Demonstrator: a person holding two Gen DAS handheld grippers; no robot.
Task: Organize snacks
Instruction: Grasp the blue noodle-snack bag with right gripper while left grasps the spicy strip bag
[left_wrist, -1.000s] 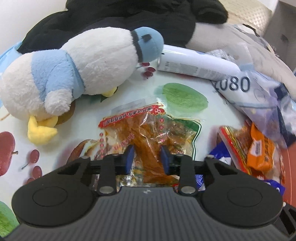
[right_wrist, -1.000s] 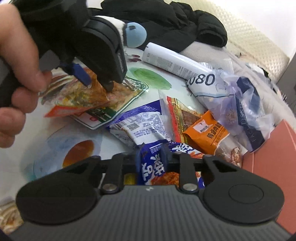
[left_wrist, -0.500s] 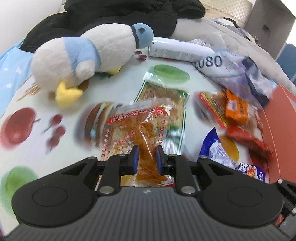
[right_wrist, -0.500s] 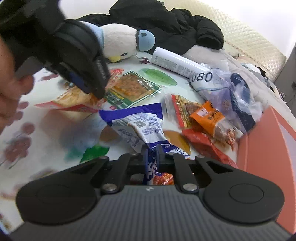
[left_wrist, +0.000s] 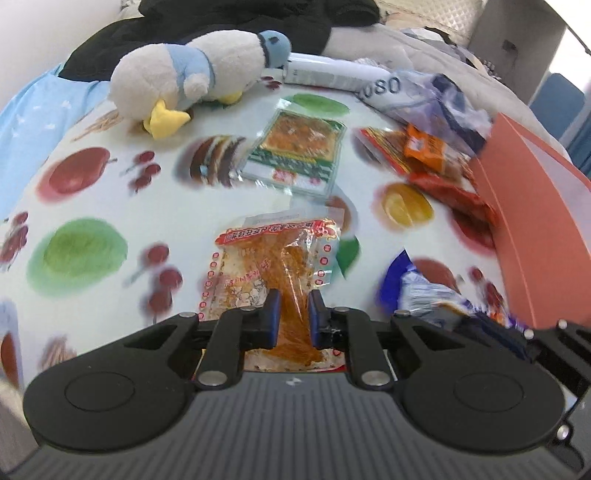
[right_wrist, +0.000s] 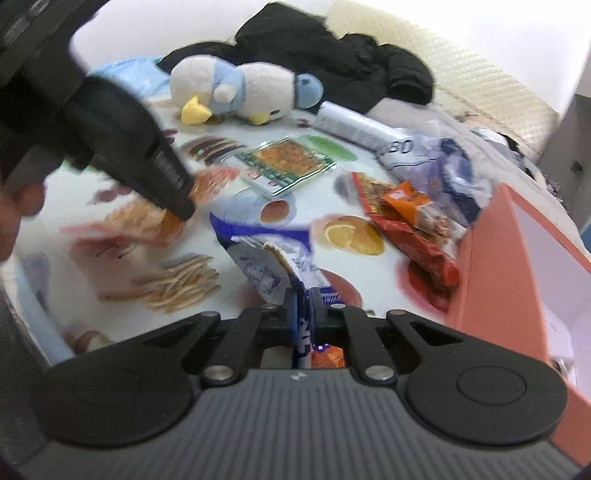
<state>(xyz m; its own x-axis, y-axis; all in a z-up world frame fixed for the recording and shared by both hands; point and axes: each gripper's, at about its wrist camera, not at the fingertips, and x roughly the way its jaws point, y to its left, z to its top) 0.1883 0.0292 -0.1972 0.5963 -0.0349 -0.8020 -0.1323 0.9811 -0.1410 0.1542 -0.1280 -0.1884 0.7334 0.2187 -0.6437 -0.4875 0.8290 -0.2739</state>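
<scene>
Both packets lifted, orange packet (left_wrist: 280, 266) between left claw (left_wrist: 294, 308) fingers

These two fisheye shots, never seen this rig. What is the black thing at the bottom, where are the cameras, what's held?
No robot: a person holds one set of tongs in each hand, and a camera on each looks forward along its fingers. The left tongs are shut on a clear orange snack packet. The right tongs are shut on a blue snack packet; that view also shows the left tongs from outside. On the fruit-print tablecloth lie a plush penguin, a green packet, more snacks and an orange box.
</scene>
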